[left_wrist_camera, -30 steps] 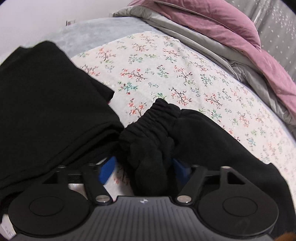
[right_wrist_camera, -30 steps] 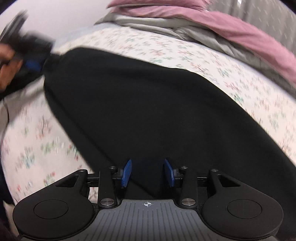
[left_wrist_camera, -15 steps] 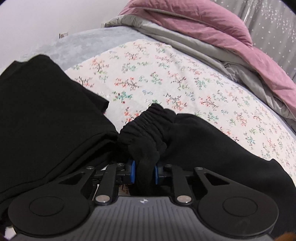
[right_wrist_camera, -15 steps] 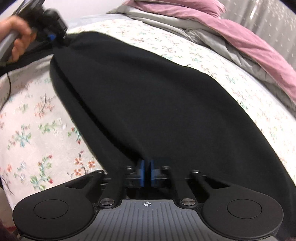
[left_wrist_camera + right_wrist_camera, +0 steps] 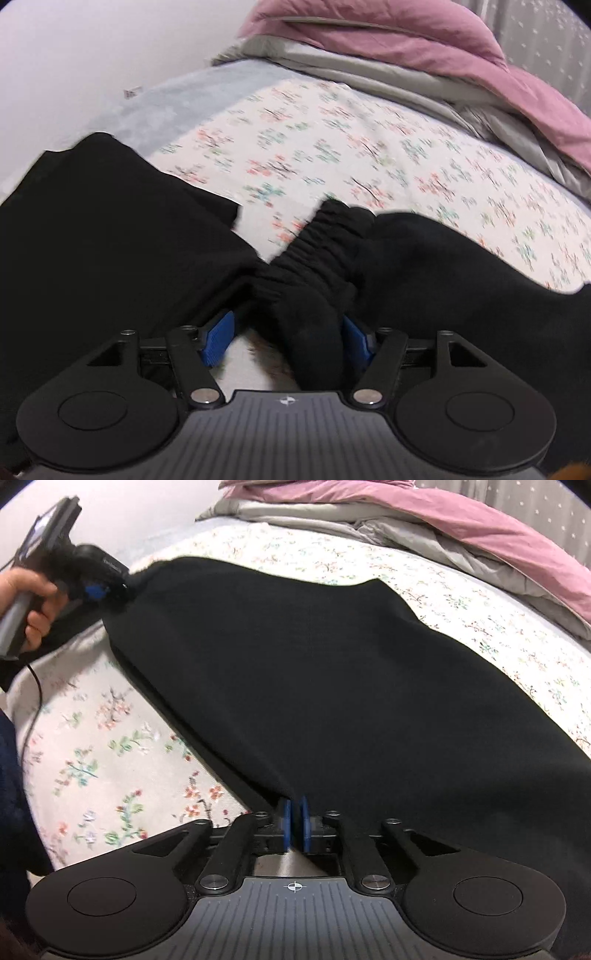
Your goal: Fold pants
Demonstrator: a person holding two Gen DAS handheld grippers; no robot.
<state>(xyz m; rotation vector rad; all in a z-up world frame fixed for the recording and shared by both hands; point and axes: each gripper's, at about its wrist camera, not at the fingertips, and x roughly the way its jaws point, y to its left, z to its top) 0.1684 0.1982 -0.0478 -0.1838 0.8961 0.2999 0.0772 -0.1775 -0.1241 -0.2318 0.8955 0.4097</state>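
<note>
Black pants (image 5: 295, 664) lie stretched across the floral bed sheet (image 5: 332, 155). Their gathered elastic waistband (image 5: 317, 251) sits bunched between the blue pads of my left gripper (image 5: 287, 338), whose jaws are opening; the left pad stands clear of the cloth. The right wrist view shows that left gripper (image 5: 99, 590) at the pants' far end, held by a hand (image 5: 33, 602). My right gripper (image 5: 294, 821) pinches the near edge of the pants between pads set close together; its jaws are starting to open.
A second pile of black cloth (image 5: 92, 240) lies to the left of the waistband. A pink quilt (image 5: 406, 40) and a grey blanket (image 5: 369, 85) are heaped at the far side of the bed. A cable (image 5: 35, 694) trails from the left gripper.
Both grippers shut on the pants half a second ago. The left jaws have since spread wide off the waistband, while the right pads stay pinched on the edge.
</note>
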